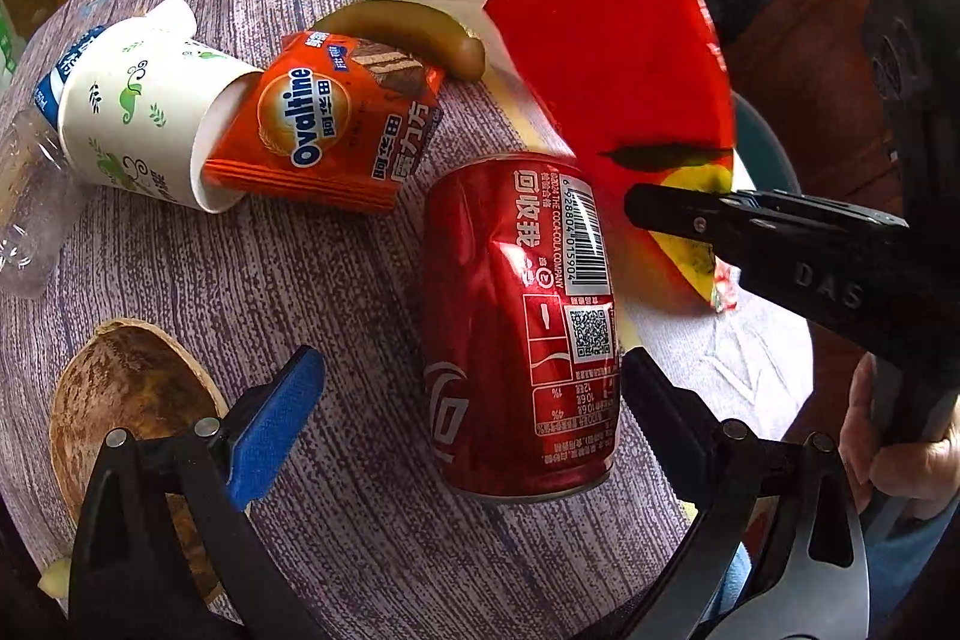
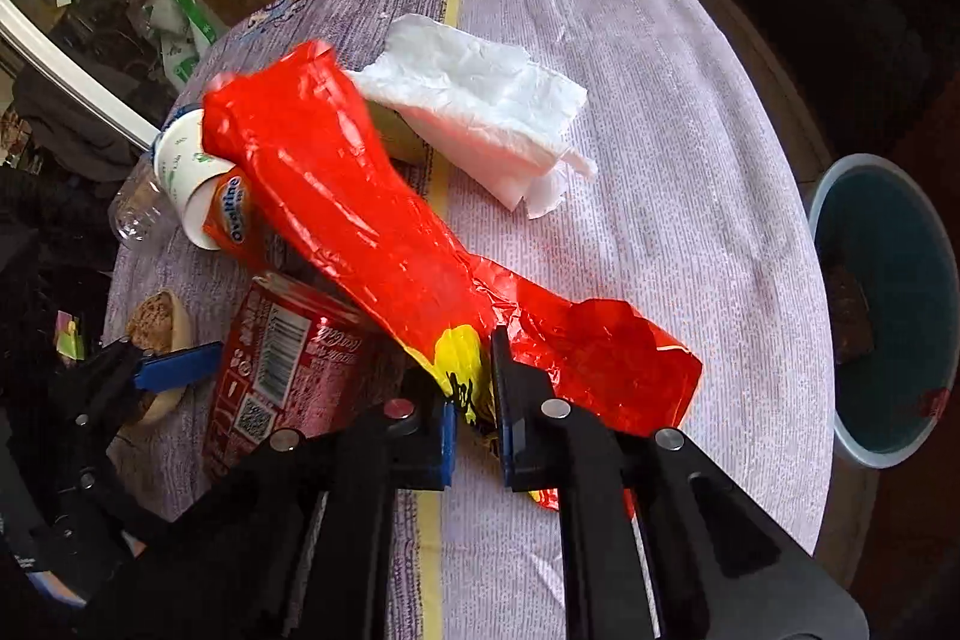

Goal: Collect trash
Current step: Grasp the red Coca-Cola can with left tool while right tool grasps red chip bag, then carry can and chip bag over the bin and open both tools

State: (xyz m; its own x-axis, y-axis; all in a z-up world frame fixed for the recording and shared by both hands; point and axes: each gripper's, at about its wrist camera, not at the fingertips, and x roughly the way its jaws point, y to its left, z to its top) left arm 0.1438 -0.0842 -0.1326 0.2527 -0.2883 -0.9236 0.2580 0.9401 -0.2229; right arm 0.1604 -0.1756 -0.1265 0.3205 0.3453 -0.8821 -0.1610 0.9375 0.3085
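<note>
Now the right gripper has its jaws clenched on the yellow-printed end of a red plastic wrapper, which slants up off the surface. Left of it, the left gripper stands released, its jaws either side of a dented Coca-Cola can lying on its side. Farther off lie a paper cup, an Ovaltine packet and a white napkin. A bin stands right of the surface.
</note>
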